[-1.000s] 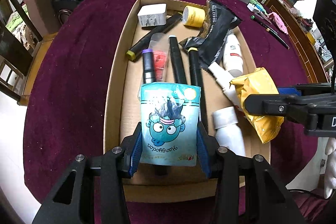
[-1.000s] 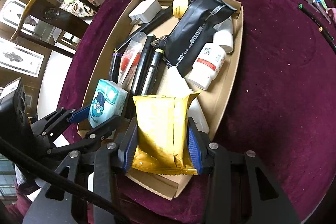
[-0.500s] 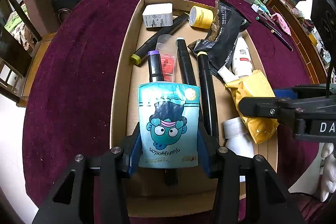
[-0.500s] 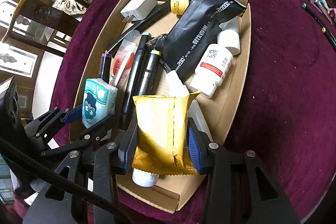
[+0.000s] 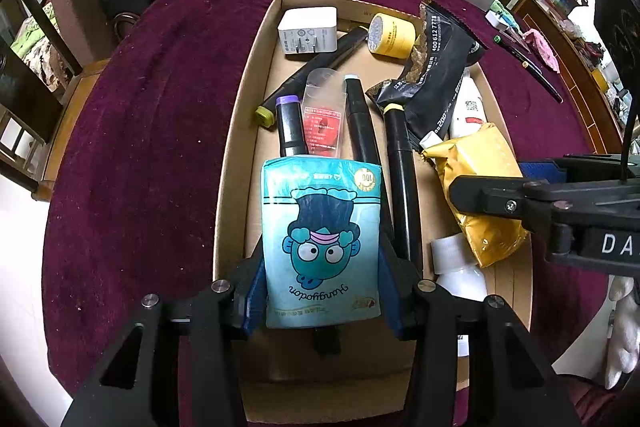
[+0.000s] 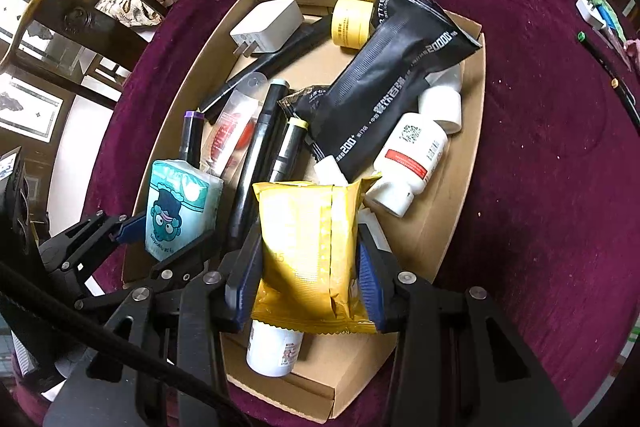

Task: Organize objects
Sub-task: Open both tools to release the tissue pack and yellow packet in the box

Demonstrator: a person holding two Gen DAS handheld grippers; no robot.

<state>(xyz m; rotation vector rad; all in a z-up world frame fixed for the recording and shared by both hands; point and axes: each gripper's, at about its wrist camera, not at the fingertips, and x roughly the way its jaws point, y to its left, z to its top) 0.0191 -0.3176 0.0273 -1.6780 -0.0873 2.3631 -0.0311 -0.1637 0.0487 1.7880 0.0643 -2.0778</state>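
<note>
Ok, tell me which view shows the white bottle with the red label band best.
The right wrist view: the white bottle with the red label band lies fully exposed in the cardboard box. The left wrist view shows only part of it, between the black foil pouch and the gold packet.

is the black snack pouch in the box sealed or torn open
Cannot tell: the black pouch lies across the bottles in the cardboard box, its ends showing no clear tear.

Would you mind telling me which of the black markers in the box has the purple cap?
The short marker at the left of the upright row, beside the clear red-labelled tube. The neighbouring markers are capped pale blue and yellow.
</note>
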